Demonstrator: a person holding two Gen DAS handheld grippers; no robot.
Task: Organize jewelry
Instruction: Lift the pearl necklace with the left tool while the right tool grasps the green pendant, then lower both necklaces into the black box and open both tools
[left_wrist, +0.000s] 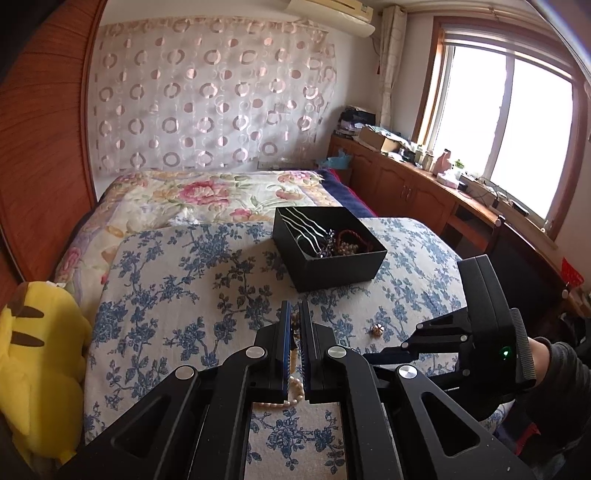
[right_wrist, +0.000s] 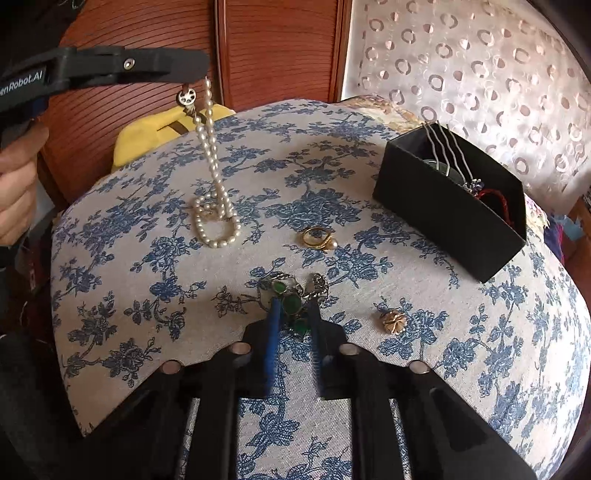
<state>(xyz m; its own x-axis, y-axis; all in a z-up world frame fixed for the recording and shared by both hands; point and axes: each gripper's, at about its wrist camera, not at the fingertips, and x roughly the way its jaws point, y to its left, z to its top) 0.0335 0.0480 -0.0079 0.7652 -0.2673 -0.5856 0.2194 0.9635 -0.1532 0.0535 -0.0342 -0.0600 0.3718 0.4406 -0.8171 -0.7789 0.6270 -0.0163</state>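
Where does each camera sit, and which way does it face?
Left wrist: on the left gripper, looking along its shut fingers across the bed to the black box and window; the right gripper's body and a sleeve show.
Right wrist: on the right gripper, looking down at the green bracelet; the left gripper and a hand show, with the pearl necklace hanging.
Shared: box, necklace, floral cover.

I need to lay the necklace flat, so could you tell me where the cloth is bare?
Bare cloth lies left of the pearl necklace. It is crowded from the gold ring and green bracelet to the flower brooch and black box.
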